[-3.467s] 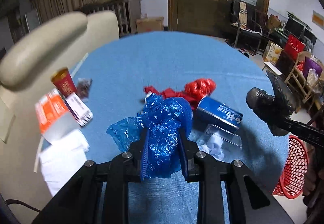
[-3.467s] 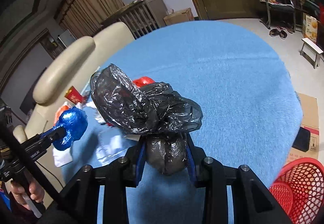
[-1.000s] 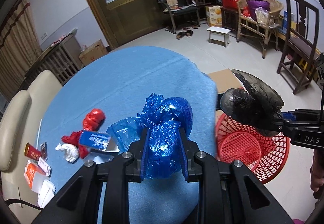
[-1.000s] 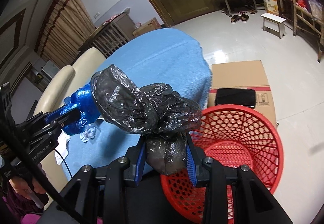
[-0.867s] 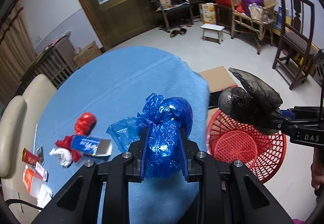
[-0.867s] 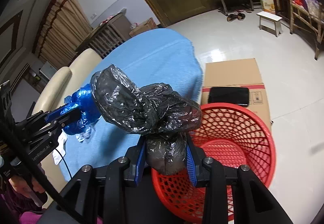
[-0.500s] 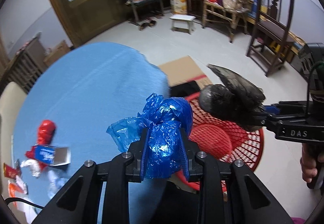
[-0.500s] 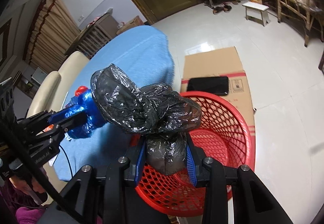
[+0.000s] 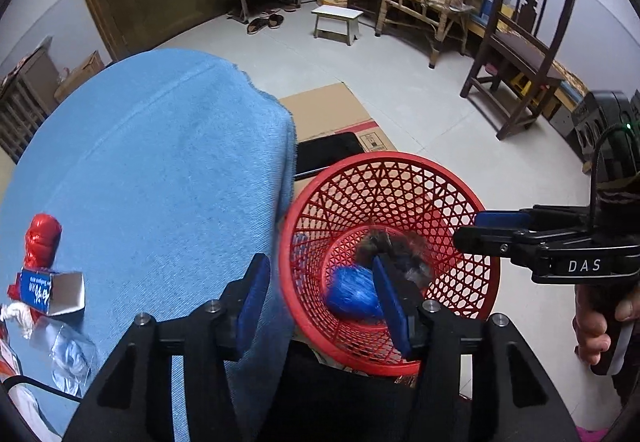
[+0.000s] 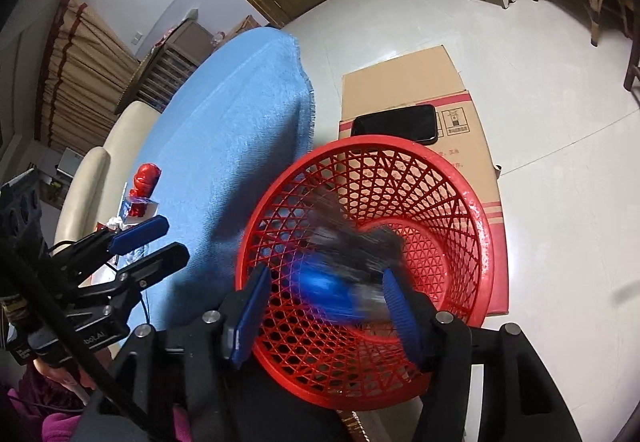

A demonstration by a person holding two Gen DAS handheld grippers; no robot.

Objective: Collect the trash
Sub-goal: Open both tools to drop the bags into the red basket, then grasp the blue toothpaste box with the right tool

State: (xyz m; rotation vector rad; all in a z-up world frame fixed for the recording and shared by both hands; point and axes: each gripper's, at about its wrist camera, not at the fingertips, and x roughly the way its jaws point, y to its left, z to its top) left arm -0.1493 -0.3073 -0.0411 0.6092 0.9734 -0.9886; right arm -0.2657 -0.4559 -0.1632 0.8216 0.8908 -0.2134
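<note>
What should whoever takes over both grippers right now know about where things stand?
Left gripper: open, empty, above the red basket.
Right gripper: open, empty, also over the basket.
Done: blue bag and black bag are in the basket; blurred in the right wrist view, possibly not yet settled.
Left: on the blue tablecloth, a red bag, a small blue carton, white tissue and clear plastic wrap.
</note>
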